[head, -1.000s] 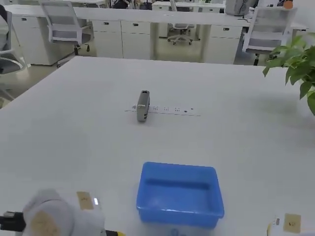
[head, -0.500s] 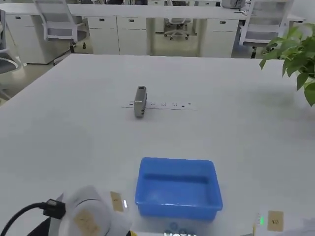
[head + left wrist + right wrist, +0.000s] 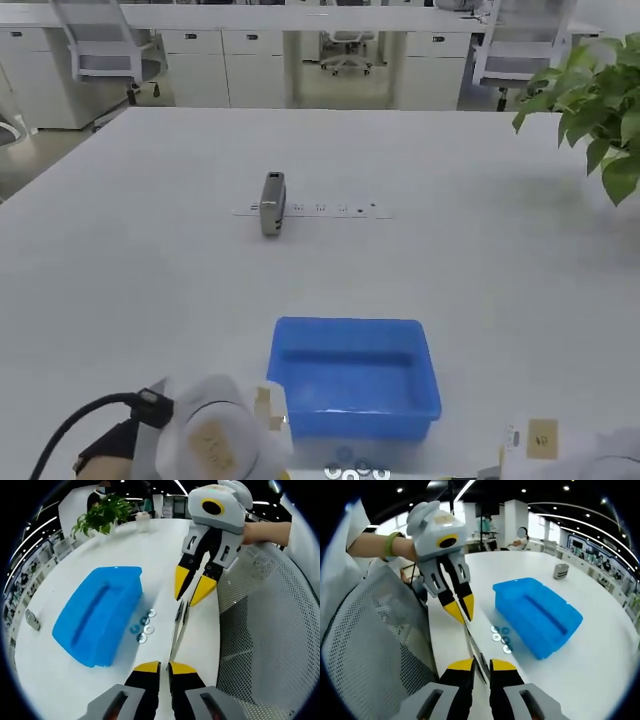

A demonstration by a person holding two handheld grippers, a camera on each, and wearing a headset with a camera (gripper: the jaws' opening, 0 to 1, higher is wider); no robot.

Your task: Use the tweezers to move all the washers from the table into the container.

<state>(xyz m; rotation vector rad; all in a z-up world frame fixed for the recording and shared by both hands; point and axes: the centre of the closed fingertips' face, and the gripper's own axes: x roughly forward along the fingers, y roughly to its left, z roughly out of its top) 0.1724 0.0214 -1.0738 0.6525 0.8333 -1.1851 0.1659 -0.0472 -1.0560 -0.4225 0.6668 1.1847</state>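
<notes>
A blue container [image 3: 350,375] stands near the table's front edge, with several washers [image 3: 144,628] lying on the table beside its near wall. Metal tweezers [image 3: 177,630] lie flat on the table between the two grippers. My left gripper [image 3: 164,667] sits at one end of the tweezers, its jaws almost together with nothing between them. My right gripper [image 3: 481,666] faces it from the other end, its jaws a little apart, and the tweezers [image 3: 475,647] run into that gap. Whether those jaws touch the tweezers I cannot tell. In the head view the left gripper's body [image 3: 215,440] is at the bottom left.
A small grey device [image 3: 272,189] stands upright at mid-table beside a row of sockets. A potted plant [image 3: 590,105] leans in at the right edge. A mesh chair back [image 3: 270,630] is close behind the grippers. Office desks and chairs stand beyond the table.
The head camera has shifted. The left gripper's body has come up and rightward from the bottom left corner toward the container. The right gripper stays low at the bottom right.
</notes>
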